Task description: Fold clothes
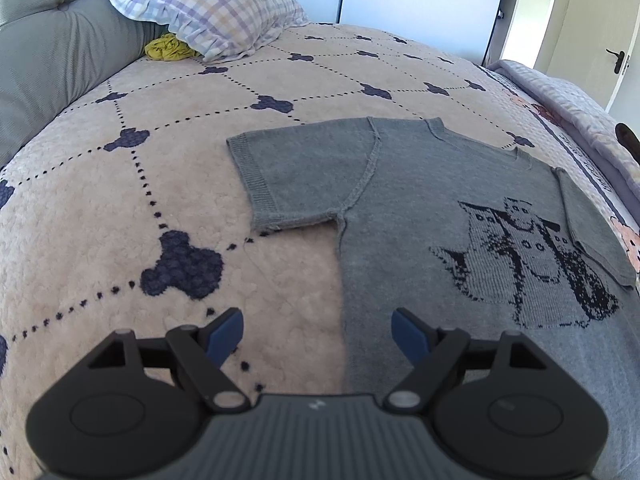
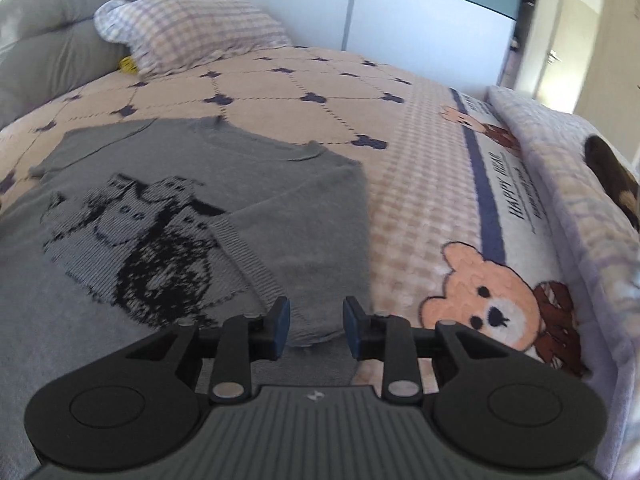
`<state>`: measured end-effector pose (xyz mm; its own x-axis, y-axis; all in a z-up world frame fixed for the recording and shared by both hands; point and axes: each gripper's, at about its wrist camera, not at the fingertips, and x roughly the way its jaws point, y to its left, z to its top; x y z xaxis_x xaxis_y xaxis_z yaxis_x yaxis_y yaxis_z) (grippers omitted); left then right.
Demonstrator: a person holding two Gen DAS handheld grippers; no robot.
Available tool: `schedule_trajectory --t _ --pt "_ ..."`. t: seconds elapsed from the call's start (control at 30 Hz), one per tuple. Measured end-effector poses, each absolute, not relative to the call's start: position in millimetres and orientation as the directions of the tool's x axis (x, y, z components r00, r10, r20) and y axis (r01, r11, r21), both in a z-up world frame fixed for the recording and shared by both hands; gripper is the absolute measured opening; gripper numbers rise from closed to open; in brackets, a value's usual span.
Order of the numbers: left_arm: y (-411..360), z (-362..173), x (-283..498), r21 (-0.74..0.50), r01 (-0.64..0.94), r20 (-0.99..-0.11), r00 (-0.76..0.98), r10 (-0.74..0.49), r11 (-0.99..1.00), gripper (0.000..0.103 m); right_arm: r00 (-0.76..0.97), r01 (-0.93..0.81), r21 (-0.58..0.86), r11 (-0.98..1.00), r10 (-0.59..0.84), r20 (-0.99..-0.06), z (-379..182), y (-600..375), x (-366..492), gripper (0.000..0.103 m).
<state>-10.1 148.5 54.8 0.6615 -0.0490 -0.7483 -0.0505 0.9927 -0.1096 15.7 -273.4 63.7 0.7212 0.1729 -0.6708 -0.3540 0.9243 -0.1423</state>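
The grey knitted sweater [image 1: 400, 220] lies flat on the bed, front up, its black animal print [image 1: 536, 264] facing the ceiling, spread across the peach blanket [image 1: 120, 220] with its dotted lines and dark clover shapes. From the left wrist view, the sweater's far sleeve [image 1: 296, 176] lies out flat towards the pillow end, while the near-side sleeve [image 1: 592, 228] is folded in over the edge of the print. The left gripper [image 1: 318, 334] hangs above the sweater's side edge, jaws spread wide, nothing between the blue pads [image 1: 226, 330], blanket under one finger and grey knit under the other. Over on the right wrist view, the picture is a little smeared; the right gripper [image 2: 316, 326] sits low over the tip of that folded-in sleeve [image 2: 280, 264], jaws only partly apart, and the pads [image 2: 282, 320] stand clear on either side of the sleeve's corner without pressing on it. Just beside the sweater on that side runs the checked bedspread with a cartoon bear [image 2: 488, 300]. Up at the headboard [image 1: 52, 52], a plaid pillow [image 1: 204, 8] rests with something yellow [image 1: 168, 50] tucked beneath it.
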Motion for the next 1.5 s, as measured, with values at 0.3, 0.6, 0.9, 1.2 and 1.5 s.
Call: schedule_trajectory --t 0.3,0.6,0.9,1.2,1.5 --pt "144.9 58.4 -10.2 -0.095 -0.033 -0.745 0.665 -0.049 0.995 0.083 0.670 -0.310 -0.222 0.924 0.047 -0.741 29.1 -237.6 55.1 0.012" --pt "144.6 57.0 -10.3 -0.095 -0.028 -0.746 0.664 -0.052 0.995 0.083 0.635 -0.216 0.253 0.943 0.332 -0.698 38.2 -264.5 57.1 0.007" --pt "143.4 60.5 -11.0 -0.088 -0.010 -0.735 0.675 -0.058 0.996 0.083 0.687 -0.187 0.215 0.959 0.284 -0.669 63.2 -305.7 48.8 0.031" --pt "138.6 59.9 -11.2 -0.092 -0.002 -0.738 0.671 -0.067 0.996 0.083 0.679 -0.356 -0.013 0.934 0.249 -0.691 83.1 -244.0 84.7 0.032" --pt "148.1 63.2 -12.4 -0.088 -0.017 -0.736 0.675 -0.053 0.996 0.083 0.581 -0.441 -0.135 0.887 0.168 -0.797 41.2 -187.4 118.7 0.018"
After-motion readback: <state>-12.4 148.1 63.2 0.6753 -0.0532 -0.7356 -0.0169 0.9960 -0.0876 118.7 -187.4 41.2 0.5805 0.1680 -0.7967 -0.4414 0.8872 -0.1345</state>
